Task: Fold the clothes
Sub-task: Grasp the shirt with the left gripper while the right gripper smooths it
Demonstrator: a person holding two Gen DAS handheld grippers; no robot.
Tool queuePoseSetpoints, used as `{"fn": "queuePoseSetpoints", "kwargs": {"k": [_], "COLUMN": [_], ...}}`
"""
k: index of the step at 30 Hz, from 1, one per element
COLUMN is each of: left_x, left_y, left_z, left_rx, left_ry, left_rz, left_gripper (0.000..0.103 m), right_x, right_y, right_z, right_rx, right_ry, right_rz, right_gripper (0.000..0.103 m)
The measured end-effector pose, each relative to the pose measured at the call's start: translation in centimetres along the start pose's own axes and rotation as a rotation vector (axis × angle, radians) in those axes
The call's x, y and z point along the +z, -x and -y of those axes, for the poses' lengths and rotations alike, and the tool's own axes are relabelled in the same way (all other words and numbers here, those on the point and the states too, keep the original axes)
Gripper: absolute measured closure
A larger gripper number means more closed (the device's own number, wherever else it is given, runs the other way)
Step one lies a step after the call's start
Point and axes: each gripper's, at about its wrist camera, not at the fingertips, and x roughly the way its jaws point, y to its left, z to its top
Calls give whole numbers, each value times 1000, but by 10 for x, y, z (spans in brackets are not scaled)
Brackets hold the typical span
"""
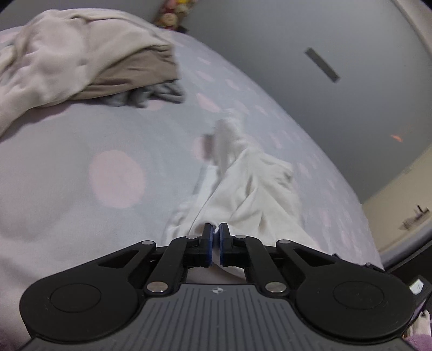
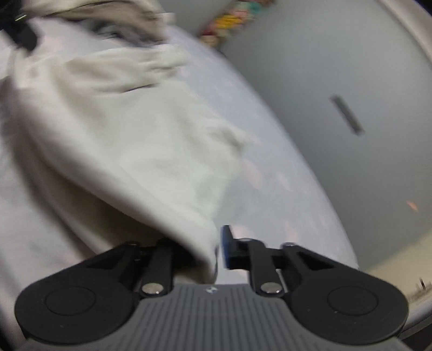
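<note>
A white garment (image 1: 251, 189) stretches away from me across the bed, bunched and narrow toward its far end. My left gripper (image 1: 215, 236) is shut on its near edge, the cloth pinched between the blue pads. In the right wrist view the same white garment (image 2: 129, 140) hangs in a broad blurred sheet from my right gripper (image 2: 217, 247), which is shut on a corner of it. The cloth drapes over and hides the right gripper's left finger; only the right fingertip (image 2: 226, 243) shows.
The bed has a pale sheet with pink dots (image 1: 116, 178). A heap of beige, brown and grey clothes (image 1: 81, 62) lies at its far left. A grey wardrobe door with a dark handle (image 1: 321, 63) stands behind the bed. Colourful toys (image 2: 232, 19) sit at the back.
</note>
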Motion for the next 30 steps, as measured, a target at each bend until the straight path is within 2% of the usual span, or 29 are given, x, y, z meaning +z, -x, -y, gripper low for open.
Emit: {"fn": "queuePoseSetpoints", "kwargs": {"k": [2,5,8,12,15,19,23,24,25,29,30], "left_x": [-3,-9,-11,-9,-8,-15,-13,-13,-12,-9,-9], "left_y": [-6,-15,-17,-10,-4,-19,-21,-19,-17,-1,2], "left_z": [9,11,4,2,0,-10,-10,-11,-13,-16,-17], "left_rx": [0,57,82,68,52,122,127,128,134,139,128], "left_ry": [-36,-62,-44,-20,-2,8,8,21,39,67,76], "left_rz": [-31,-80,-108,-78,-48,-123,-143,-142,-140,-99,-91], "left_gripper": [101,101,101,101,101,101,99,96,87,71,61], "right_x": [-3,-13,-19,-25,-29,-32,-37,-39,-40,-50,-53], "right_y": [-4,-16,-15,-14,-10,-3,6,9,11,23,26], "right_z": [9,13,7,8,13,17,22,26,31,55,62], "right_rx": [-24,36,65,93,114,151,203,220,239,321,343], "right_ry": [-48,-84,-67,-68,-94,-109,-129,-142,-162,-275,-319], "right_rz": [-39,-113,-121,-128,-122,-118,-129,-135,-144,-169,-172], "right_gripper": [93,93,93,92,90,84,77,74,69,63,62]}}
